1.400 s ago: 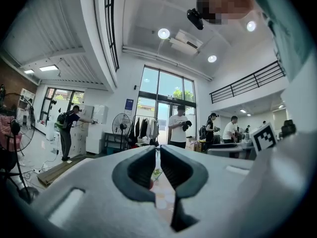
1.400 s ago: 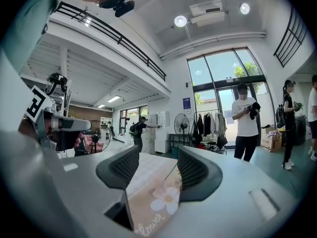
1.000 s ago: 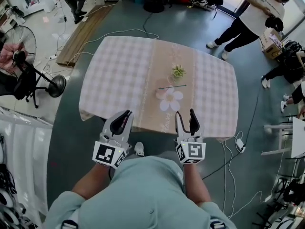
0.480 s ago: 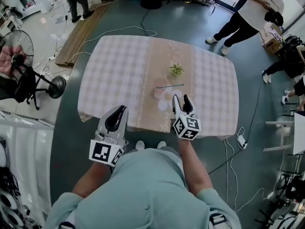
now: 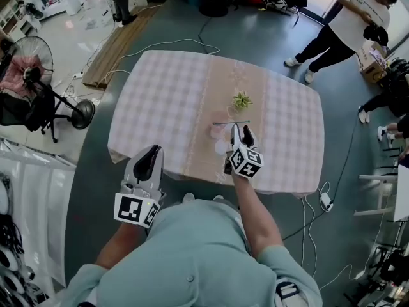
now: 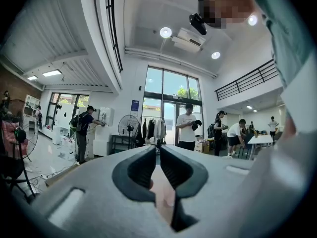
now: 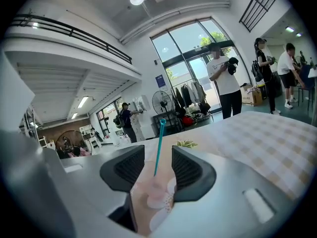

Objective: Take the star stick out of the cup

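Right gripper's (image 5: 240,131) parted jaws, just closing, frame the star stick (image 7: 158,148) over a busy hall's checked table (image 5: 160,94).

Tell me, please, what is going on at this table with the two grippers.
A person stands at the near edge of a table covered with a checked cloth, holding a gripper in each hand. The right gripper is out over the table with a teal stick standing between its open jaws, which have just been closing but do not grip it yet. The stick's foot is in a pink cup. The left gripper hangs back off the table edge, holding nothing.
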Tool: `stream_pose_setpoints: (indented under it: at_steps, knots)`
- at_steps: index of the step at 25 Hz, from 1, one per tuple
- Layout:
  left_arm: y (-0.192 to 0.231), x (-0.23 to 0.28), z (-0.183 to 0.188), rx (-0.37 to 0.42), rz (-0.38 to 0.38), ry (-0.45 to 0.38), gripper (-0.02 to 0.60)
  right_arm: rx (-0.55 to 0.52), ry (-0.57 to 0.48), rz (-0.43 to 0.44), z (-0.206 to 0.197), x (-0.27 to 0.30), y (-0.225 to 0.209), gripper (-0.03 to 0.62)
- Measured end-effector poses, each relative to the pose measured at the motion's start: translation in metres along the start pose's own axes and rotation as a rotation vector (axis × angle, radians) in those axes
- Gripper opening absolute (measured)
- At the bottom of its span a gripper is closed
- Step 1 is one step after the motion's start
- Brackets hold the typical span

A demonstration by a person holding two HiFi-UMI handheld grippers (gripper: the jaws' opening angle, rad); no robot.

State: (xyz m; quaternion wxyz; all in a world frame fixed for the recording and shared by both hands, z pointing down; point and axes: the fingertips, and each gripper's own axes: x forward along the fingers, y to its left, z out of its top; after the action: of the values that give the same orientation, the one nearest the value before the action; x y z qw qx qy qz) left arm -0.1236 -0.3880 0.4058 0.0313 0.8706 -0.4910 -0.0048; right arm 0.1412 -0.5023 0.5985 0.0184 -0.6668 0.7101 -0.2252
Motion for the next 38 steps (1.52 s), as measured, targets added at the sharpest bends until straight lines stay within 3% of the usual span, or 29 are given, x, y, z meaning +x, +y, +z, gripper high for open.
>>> stream_pose_setpoints:
  at_steps: [17, 21, 38]
  knots:
    - [0.007, 0.001, 0.003, 0.024, 0.028, 0.006, 0.031, 0.002, -0.030, -0.030, 0.001, 0.018, -0.003, 0.083]
    - [0.008, 0.003, 0.004, 0.025, 0.030, 0.003, 0.031, 0.002, -0.035, -0.022, 0.002, 0.020, -0.001, 0.020]
    - [0.008, 0.004, 0.005, 0.014, 0.022, 0.000, 0.031, -0.034, -0.038, 0.027, 0.016, 0.014, 0.015, 0.011]
